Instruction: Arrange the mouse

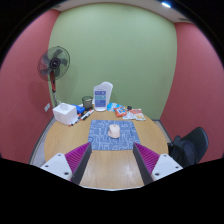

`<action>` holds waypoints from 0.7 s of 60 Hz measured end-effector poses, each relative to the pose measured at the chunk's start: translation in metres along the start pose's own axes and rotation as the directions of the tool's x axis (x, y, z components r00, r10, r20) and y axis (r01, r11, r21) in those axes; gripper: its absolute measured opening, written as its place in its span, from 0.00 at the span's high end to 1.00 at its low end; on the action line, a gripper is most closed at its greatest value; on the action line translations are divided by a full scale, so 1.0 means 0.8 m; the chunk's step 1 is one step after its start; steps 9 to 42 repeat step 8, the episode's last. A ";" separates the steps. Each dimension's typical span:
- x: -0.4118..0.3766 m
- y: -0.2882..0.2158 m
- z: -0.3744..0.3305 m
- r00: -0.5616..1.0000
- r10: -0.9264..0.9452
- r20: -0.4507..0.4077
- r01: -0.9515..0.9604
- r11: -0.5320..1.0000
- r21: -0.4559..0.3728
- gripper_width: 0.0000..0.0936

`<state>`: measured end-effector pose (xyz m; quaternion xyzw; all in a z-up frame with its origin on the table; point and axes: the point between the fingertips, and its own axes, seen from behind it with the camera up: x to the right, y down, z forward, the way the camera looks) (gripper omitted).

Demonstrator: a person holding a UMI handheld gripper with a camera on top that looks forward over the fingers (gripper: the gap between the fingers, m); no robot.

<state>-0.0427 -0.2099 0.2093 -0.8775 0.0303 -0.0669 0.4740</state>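
A white mouse [114,130] lies on a blue patterned mouse mat [111,135] in the middle of the wooden table [111,165]. My gripper [112,158] is held above the near part of the table, well short of the mouse. Its two fingers with magenta pads [76,156] stand wide apart and hold nothing. The mouse and mat lie beyond the fingers, between their lines.
At the table's far side stand a white box [66,113], a blue-and-white jug [102,97] and small items [131,113]. A standing fan [54,66] is at the left wall. A black chair [190,146] is at the right.
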 end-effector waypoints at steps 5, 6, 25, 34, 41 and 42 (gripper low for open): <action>-0.005 0.002 -0.013 1.000 0.001 0.004 -0.001 1.000 0.000 0.10; -0.005 0.001 -0.015 1.000 0.002 0.004 -0.002 1.000 -0.001 0.10; -0.007 0.002 -0.018 1.000 0.005 0.007 -0.005 1.000 -0.004 0.10; -0.007 0.002 -0.018 1.000 0.005 0.007 -0.005 1.000 -0.004 0.10; -0.007 0.002 -0.018 1.000 0.005 0.007 -0.005 1.000 -0.004 0.10; -0.007 0.002 -0.018 1.000 0.005 0.007 -0.005 1.000 -0.004 0.10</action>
